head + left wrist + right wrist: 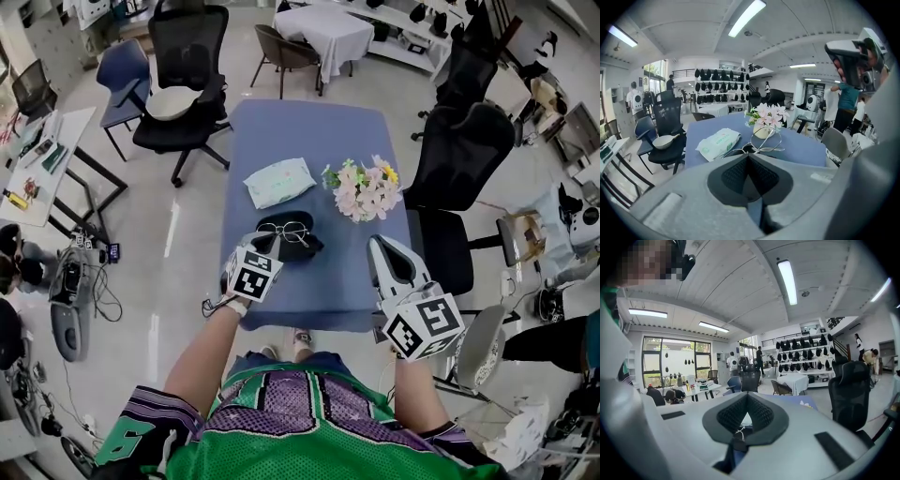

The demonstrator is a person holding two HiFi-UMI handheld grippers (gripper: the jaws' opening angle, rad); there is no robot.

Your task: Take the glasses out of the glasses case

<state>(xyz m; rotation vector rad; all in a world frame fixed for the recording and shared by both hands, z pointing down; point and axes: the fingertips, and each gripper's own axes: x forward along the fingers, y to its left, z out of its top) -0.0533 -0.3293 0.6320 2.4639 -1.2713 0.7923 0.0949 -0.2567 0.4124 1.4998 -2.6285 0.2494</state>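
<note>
The left claw (265,246) is hovering at the near left part of the blue table (309,131), and in its own view (748,157) its 2 jaws are pressing together with nothing between them. Beyond its tips and a little to its left, a soft packet of wipes (279,182) is lying flat. Just ahead of those tips, the glasses (293,229) are resting, lenses up, on top of the black glasses case (305,248). The wire frame (765,140) is showing right over the closed pads, near them but not touching. Farther out and to this claw's right, a small bunch of flowers (364,190) is standing.

The right claw (378,246) is hanging over the near right part of the table, well apart from the case, which is lying off to its left. Its own view (744,399) is pointing out across the room, and its 2 jaws are also meeting, holding nothing.

The task looks to be at the reach-and-grasp step: the glasses are sitting exposed on the case but are not lifted clear of it. The next move probably calls for parting the left jaws, easing them onto a thin part of the frame such as the bridge or a temple, and closing gently. The right claw may need to pin the soft case so it is not coming up with the frame.
</note>
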